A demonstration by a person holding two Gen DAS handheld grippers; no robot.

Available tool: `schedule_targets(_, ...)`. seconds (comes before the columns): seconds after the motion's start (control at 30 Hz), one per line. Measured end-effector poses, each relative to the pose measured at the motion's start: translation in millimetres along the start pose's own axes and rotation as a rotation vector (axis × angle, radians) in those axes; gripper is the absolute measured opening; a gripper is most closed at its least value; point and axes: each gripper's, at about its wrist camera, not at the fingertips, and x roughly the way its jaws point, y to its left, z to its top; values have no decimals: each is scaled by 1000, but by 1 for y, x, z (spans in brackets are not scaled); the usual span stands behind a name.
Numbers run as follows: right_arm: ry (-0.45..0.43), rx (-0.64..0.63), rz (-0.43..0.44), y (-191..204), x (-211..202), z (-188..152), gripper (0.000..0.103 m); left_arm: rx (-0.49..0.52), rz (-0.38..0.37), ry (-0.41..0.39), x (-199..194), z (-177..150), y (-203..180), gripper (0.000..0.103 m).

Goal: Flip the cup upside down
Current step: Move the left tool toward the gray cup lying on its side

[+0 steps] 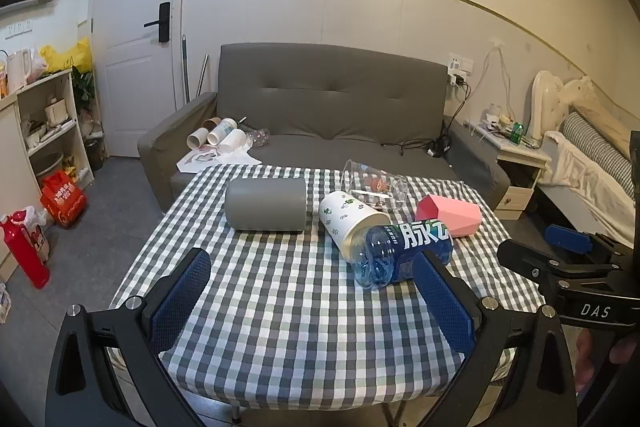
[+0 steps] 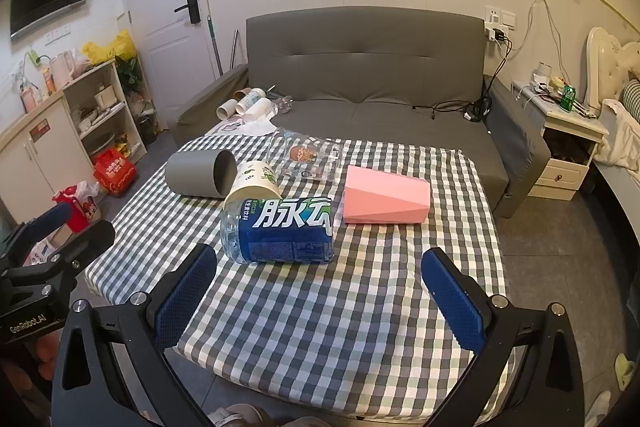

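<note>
Several cups lie on their sides on the checked table (image 1: 280,307): a grey cup (image 1: 266,203), a white paper cup with green prints (image 1: 352,223), a clear cup with a cartoon figure (image 1: 376,187), a pink faceted cup (image 1: 448,215) and a cut blue-label bottle cup (image 1: 400,255). They also show in the right wrist view: grey (image 2: 200,173), white (image 2: 254,183), clear (image 2: 306,159), pink (image 2: 386,195), blue (image 2: 280,231). My left gripper (image 1: 312,291) is open and empty over the near table. My right gripper (image 2: 320,287) is open and empty, near the blue bottle cup.
A grey sofa (image 1: 332,99) stands behind the table with paper cups and tubes (image 1: 222,139) on its seat. A shelf unit (image 1: 48,123) and red bags stand on the left, a bedside table (image 1: 516,151) and bed on the right.
</note>
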Motion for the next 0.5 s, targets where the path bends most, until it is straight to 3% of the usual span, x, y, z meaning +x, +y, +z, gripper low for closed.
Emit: schedule_targets(0.5,5,-7,5,1,2,-2,103,8,-8,1,-2,2,0,103)
